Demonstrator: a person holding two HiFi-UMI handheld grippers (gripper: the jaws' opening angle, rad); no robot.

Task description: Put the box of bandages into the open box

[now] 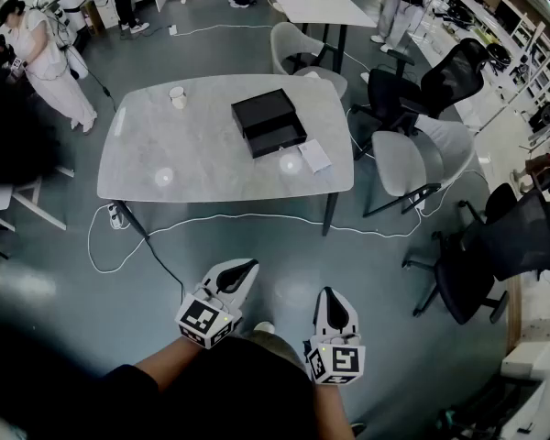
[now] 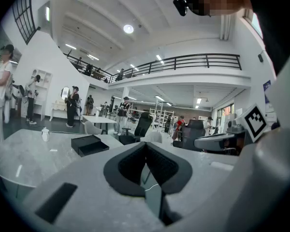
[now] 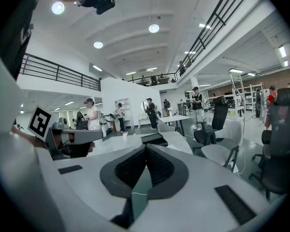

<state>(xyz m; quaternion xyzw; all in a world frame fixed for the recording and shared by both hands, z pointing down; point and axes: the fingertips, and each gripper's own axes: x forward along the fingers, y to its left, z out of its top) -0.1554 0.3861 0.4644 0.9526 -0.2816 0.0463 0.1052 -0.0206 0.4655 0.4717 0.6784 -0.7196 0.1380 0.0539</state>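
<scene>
Bandage box (image 1: pixel 313 156) lies flat on the counter (image 1: pixel 192 154), just beside the open black box (image 1: pixel 269 123). Both tongs hang over the floor (image 1: pixel 257 236), well back from the counter. Left tongs (image 1: pixel 246 268) and right tongs (image 1: pixel 331 293) are pinched together, nothing in either.

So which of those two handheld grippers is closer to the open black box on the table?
Left, slightly. The left gripper is held short of the table, below-left of the open black box in the head view; the right gripper sits further back, below-right.
</scene>
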